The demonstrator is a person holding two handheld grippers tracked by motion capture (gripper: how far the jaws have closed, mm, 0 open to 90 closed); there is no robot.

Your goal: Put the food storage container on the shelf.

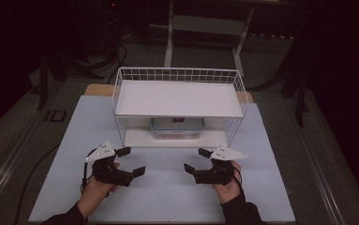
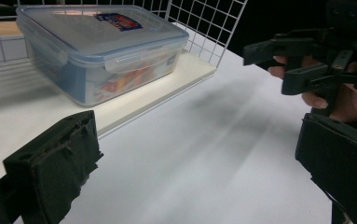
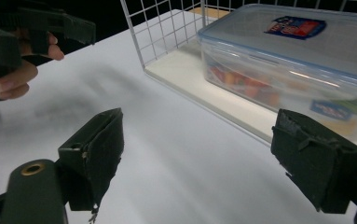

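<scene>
Box (image 1: 177,128), clear plastic with blue-rimmed lid, sits on the lower shelf of a white wire rack (image 1: 179,75) at the far middle of the bench (image 1: 64,154). From the high view the upper shelf (image 1: 177,98) covers most of it; only the front face shows. Left gripper view gives the box (image 2: 97,51) closer: snap lid, red-and-blue label on top, orange and red contents blurred through the wall, not identifiable. Right gripper view cuts the box (image 3: 297,60) off at the right edge; a second label on its side is too blurred to read.

Left hand-held gripper (image 1: 129,161) over the near left of the bench, jaws wide apart, nothing between them. Right hand-held gripper (image 1: 197,159) over the near right, jaws likewise spread and empty. The two face each other, well apart, both short of the rack's front. Hands and dark sleeves enter from the near edge.

Each gripper view catches the other gripper farther off, with fingers (image 2: 288,70) around it.

Room beyond the bench is dark; a pale frame (image 1: 205,23) and cables on the floor barely make out.
</scene>
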